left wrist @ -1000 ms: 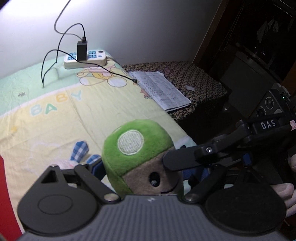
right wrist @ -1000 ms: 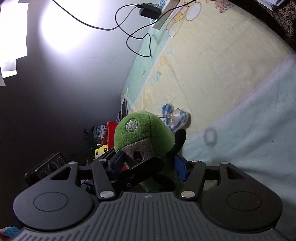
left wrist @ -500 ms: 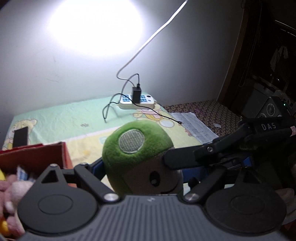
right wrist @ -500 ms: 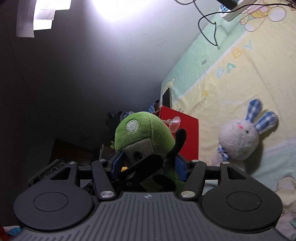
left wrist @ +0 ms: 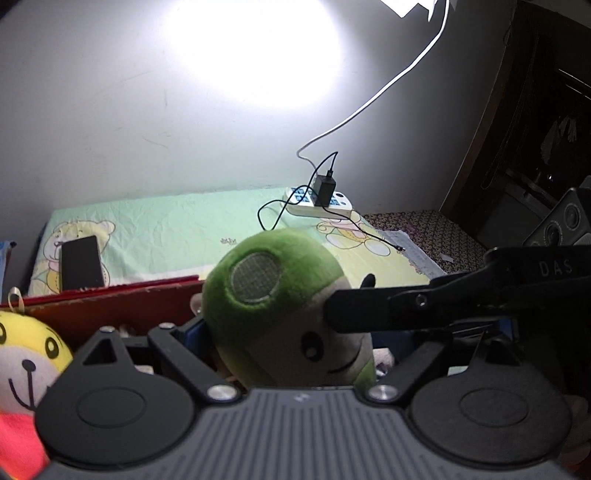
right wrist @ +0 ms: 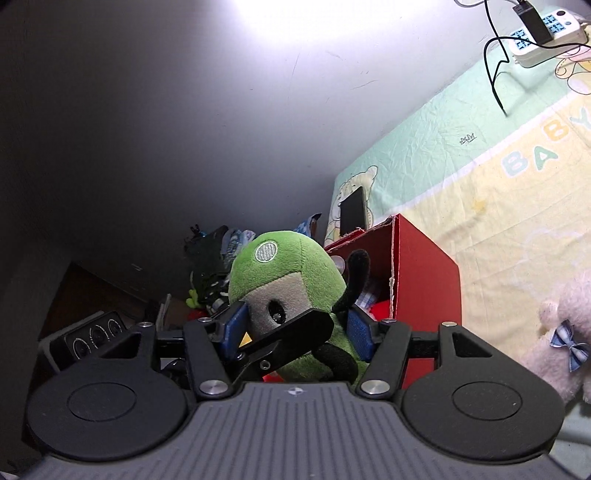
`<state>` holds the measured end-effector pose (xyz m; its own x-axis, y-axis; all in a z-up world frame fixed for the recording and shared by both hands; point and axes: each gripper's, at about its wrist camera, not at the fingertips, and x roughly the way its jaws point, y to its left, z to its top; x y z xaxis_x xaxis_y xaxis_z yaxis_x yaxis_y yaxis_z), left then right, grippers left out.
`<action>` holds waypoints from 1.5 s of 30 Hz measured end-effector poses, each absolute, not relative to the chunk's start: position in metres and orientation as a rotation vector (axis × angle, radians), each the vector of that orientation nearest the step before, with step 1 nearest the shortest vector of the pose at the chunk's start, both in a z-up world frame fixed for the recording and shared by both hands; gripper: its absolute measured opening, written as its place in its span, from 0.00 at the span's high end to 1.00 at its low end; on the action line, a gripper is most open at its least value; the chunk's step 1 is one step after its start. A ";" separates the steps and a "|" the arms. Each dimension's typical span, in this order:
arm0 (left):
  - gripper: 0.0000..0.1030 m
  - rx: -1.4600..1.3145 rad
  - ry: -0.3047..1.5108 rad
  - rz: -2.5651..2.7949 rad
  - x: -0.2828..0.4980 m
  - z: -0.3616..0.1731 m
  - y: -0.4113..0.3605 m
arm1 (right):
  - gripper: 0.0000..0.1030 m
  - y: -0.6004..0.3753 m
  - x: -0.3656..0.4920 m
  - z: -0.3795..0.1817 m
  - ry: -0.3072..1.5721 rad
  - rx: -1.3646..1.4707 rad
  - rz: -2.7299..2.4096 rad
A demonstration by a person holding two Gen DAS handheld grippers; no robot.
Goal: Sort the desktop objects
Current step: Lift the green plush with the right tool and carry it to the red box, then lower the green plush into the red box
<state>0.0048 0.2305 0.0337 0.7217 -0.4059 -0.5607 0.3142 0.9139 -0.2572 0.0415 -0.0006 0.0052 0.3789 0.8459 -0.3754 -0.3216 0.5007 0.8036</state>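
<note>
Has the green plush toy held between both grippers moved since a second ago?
Yes. The green plush toy was over the open blanket near the white rabbit plush; it now sits at the red cardboard box, carried sideways toward it, away from the white power strip.

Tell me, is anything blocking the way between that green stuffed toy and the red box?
Nothing visible does. The green plush toy is held by both grippers beside the red box, whose top is open. A yellow plush and other toys already lie inside, but room seems left.
</note>
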 end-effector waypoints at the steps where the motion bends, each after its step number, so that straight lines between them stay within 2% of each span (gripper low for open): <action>1: 0.12 -0.152 0.664 -0.401 0.008 0.028 0.234 | 0.43 0.003 0.041 0.005 0.874 0.688 0.806; 6: 0.11 -0.238 0.728 -0.446 0.025 0.006 0.256 | 0.46 0.023 0.036 0.006 0.840 0.596 0.707; 12: 0.11 -0.184 0.753 -0.476 0.031 -0.001 0.258 | 0.48 0.032 0.033 0.000 0.848 0.587 0.626; 16: 0.14 -0.156 0.792 -0.483 0.038 -0.011 0.256 | 0.53 0.034 0.027 -0.003 0.827 0.527 0.556; 19: 0.14 -0.141 0.797 -0.506 0.037 -0.012 0.253 | 0.52 0.039 0.027 -0.006 0.833 0.486 0.529; 24: 0.09 -0.079 0.831 -0.503 0.040 -0.014 0.243 | 0.53 0.047 0.028 -0.009 0.829 0.501 0.501; 35: 0.07 -0.114 0.723 -0.437 0.005 0.017 0.272 | 0.53 0.046 0.026 0.002 0.776 0.532 0.523; 38: 0.10 -0.169 0.712 -0.466 -0.011 0.019 0.281 | 0.53 0.047 0.025 0.003 0.779 0.525 0.535; 45: 0.10 -0.169 0.718 -0.565 -0.017 0.014 0.262 | 0.53 0.045 0.021 0.002 0.793 0.606 0.626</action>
